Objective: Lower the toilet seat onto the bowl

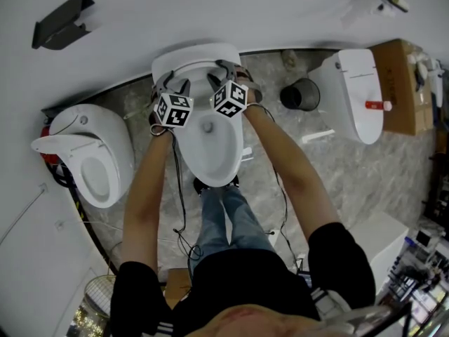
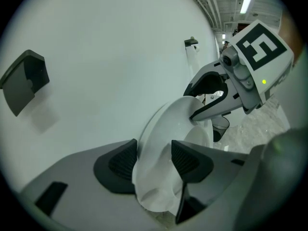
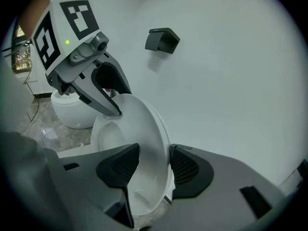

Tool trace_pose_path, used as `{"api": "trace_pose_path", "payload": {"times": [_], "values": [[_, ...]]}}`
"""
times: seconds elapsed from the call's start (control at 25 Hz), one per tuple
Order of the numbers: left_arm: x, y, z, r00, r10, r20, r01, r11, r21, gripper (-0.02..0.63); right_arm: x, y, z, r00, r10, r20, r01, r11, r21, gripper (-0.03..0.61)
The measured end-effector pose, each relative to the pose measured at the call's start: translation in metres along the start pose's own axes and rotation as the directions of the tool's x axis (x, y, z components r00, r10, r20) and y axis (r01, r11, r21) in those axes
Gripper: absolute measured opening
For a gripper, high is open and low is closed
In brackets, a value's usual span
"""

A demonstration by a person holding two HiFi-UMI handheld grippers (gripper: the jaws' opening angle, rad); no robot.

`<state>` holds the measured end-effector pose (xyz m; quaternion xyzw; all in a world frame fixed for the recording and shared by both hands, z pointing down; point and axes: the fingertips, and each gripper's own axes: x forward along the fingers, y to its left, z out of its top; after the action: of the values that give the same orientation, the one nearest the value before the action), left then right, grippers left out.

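While the toilet seat (image 1: pixel 196 52) stands raised at the back of the bowl (image 1: pixel 212 153), close to the wall, both tools are clamped on its rim. Left tool (image 2: pixel 154 160) grips above the bowl's left side, right tool (image 3: pixel 153 163) above its right. Each is about half closed, pads pressing both faces.

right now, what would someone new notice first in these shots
The left gripper and right gripper each clamp the raised toilet seat of the middle toilet, above its open bowl. A left toilet and a right toilet flank it, with a black bin beside the right one.
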<state>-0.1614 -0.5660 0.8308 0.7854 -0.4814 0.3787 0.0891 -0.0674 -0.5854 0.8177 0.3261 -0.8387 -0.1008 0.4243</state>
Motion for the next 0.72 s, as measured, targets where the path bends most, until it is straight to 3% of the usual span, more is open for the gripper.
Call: {"api": "trace_pose_path", "payload": {"times": [0.2, 0.4, 0.72], "values": [[-0.004, 0.003, -0.002, 1.000, 0.005, -0.018, -0.004, 1.000, 0.027, 0.183, -0.004, 0.002, -0.001, 1.000, 0.018, -0.016, -0.018, 1.000, -0.023, 0.199], [-0.016, -0.006, -0.008, 0.999, 0.024, -0.021, -0.023, 0.997, 0.069, 0.167, -0.019, 0.010, -0.002, 1.000, 0.014, -0.004, -0.014, 0.999, -0.037, 0.184], [-0.044, -0.030, -0.022, 1.000, -0.012, -0.017, 0.013, 0.995, 0.097, 0.158, -0.050, 0.035, -0.009, 1.000, 0.015, 0.007, -0.014, 0.998, -0.054, 0.173]]}}
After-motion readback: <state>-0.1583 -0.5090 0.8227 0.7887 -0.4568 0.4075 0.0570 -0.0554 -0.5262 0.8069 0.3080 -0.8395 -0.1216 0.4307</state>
